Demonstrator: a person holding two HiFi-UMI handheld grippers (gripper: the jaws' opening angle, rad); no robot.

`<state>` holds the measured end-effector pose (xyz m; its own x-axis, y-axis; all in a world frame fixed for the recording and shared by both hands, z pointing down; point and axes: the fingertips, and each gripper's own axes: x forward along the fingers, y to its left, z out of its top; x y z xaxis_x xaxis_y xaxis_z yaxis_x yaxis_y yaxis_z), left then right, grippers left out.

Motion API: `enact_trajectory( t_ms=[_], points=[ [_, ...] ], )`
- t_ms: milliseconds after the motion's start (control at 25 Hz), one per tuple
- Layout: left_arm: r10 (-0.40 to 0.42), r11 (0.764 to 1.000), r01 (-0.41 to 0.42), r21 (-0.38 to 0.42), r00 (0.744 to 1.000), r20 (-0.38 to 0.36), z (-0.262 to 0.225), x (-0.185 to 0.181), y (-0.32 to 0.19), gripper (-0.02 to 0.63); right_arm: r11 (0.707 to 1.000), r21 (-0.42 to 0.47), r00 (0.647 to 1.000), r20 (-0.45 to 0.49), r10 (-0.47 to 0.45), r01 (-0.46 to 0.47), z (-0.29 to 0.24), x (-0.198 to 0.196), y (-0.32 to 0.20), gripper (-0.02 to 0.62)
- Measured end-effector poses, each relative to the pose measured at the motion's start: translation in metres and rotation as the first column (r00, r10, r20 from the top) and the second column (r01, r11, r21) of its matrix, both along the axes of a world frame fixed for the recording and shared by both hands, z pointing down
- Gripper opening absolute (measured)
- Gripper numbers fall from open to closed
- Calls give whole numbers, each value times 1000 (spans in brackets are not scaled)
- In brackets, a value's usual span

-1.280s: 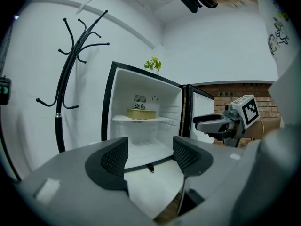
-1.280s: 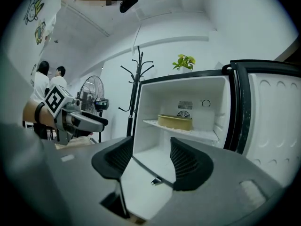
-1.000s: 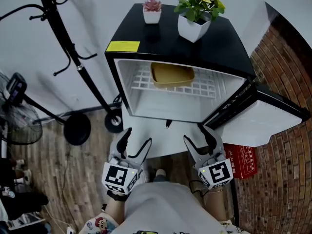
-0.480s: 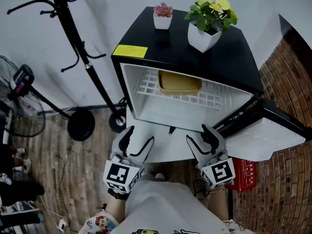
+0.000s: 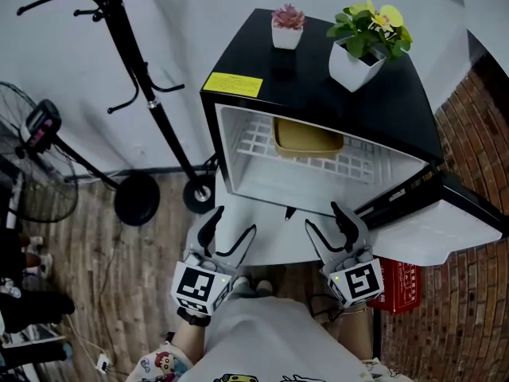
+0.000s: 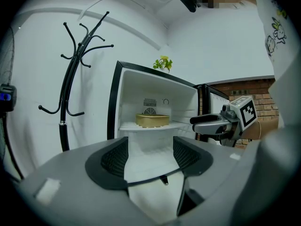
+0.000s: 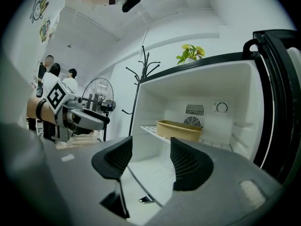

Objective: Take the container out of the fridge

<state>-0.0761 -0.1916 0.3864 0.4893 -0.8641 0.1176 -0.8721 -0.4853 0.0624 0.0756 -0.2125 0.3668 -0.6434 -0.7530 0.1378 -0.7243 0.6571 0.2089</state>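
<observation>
Container sat at back edge of wire shelf in open fridge; L gripper & R gripper hung before fridge, jaws apart, nothing btwn.

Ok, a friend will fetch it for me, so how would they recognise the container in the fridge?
Find the small black fridge with its door open and a yellow-flowered plant on top. Inside, on the white wire shelf, sits the container: a shallow tan tub, the only thing on that shelf.
</observation>
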Motion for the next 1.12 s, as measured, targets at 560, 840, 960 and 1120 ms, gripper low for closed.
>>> enact_trajectory(
  t_ms=[560,840,960,1120],
  points=[
    [18,1000,-19,-10,1000,-16,4,2,-1,296,996,68,987,-152,-42,53,-3,-11,-14,247],
    [14,1000,-14,-14,1000,-18,7,3,1,293,993,83,973,-222,-68,89,-3,-18,-26,247],
    [9,1000,-9,-17,1000,-17,5,3,1,293,990,88,968,-234,-90,113,-3,-24,-30,247],
    [5,1000,-5,-18,1000,-15,8,3,3,290,985,103,949,-300,-99,136,-3,-28,-36,247]
  ],
)
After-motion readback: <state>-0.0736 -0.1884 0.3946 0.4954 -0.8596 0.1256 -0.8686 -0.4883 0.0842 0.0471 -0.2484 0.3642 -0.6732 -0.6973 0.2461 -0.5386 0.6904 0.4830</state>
